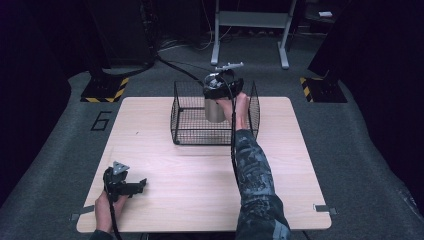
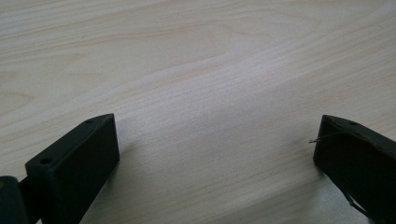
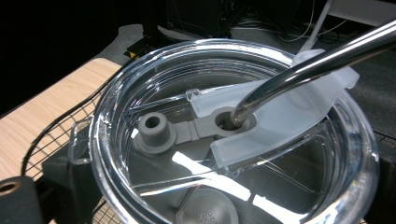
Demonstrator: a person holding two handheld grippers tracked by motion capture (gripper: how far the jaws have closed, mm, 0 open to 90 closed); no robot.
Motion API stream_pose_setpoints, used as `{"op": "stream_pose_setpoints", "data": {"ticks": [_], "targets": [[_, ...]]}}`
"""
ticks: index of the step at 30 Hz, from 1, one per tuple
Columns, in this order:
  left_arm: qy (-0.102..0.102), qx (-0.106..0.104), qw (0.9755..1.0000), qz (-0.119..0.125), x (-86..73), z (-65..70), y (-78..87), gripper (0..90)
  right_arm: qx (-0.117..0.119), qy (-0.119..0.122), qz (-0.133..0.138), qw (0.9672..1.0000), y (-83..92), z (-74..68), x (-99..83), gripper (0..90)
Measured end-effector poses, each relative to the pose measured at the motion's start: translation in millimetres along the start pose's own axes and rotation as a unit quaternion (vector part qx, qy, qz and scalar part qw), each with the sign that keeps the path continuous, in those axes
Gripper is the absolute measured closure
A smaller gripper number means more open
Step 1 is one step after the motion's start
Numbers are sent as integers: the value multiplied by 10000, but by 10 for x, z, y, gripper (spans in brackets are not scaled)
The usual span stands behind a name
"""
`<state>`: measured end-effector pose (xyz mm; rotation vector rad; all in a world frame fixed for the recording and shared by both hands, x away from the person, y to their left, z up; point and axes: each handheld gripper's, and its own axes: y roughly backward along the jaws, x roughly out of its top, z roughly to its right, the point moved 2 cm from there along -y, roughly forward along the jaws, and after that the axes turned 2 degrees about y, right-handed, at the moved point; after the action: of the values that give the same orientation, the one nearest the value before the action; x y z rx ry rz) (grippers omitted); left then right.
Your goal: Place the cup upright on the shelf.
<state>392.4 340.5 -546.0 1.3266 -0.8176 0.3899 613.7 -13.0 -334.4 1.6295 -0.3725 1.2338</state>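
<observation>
Tumbler (image 1: 215,110): stands upright inside the wire basket (image 1: 182,131) at the far middle of the table (image 1: 200,175); metal body, clear lid.
Clear lid (image 3: 233,140): seen close from above in the right gripper view; round rim, frosted slider, grey plug to one side.
Metal straw (image 3: 322,58): runs through the lid's hole and leans out past the rim toward the upper right.
Right gripper (image 1: 220,86): sits at the top of the tumbler, over the basket; judged to be closed around the rim or upper body, yet the contact itself is hidden, so cannot tell for sure how wide the jaws stand.
Left gripper (image 1: 125,184): rests low over the near left of the table, well apart from the basket; jaws spread wide, nothing between them, bare wood below.
Step in hand: probably moving the tumbler into or out of the basket; which of the two cannot be told.
How to do it well: keep the tumbler upright; travel straight up or down so the base clears the wire walls; mind the straw, which sticks out and could snag the basket's rim.
Grip advice: hold firm, since smooth metal and a clear lid look slippery.
Spare hand: ready to steady the basket if it shifts.
</observation>
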Motion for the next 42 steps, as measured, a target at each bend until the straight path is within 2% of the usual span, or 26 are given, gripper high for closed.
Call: {"op": "stream_pose_setpoints", "data": {"ticks": [5, 12, 18, 21, 24, 25, 30, 31, 35, 38, 42], "targets": [[-8, 0, 10000, -7, 0, -1, 1, 1, 14, -146, -1, 9999, -52, 13, -39, 37], [10, 2, 10000, 2, 0, 2, 0, 1, -49, -146, -117, 9998, -173, 28, -112, 37], [0, 0, 10000, -4, -1, 1, 1, 1, -60, -277, -166, 9995, -262, 34, -178, 37], [0, 0, 10000, -4, 0, 1, 1, 1, -58, -227, -173, 9996, -294, 49, -200, 36], [-1, -1, 10000, -6, 0, 0, 1, 1, -98, -261, -285, 9992, -363, 43, -246, 37], [-64, 9, 10000, -16, 2, -9, 3, 1, -98, -261, -285, 9992, -363, 43, -246, 37], [-65, 8, 10000, -18, 2, -9, 3, 1, -108, -305, -328, 9989, -426, 96, -296, 37], [-61, 9, 10000, -14, 2, -9, 2, 1, -119, -398, -313, 9986, -448, 99, -300, 36], [-51, 11, 10000, -6, 2, -7, 1, 1, -132, -474, -327, 9983, -490, 111, -319, 37], [-61, 15, 10000, -3, 3, -9, 1, 1, -138, -372, -351, 9986, -516, 123, -335, 36], [-57, 17, 10000, 0, 3, -9, 0, 1, -139, -396, -356, 9985, -563, 121, -351, 36]]}}
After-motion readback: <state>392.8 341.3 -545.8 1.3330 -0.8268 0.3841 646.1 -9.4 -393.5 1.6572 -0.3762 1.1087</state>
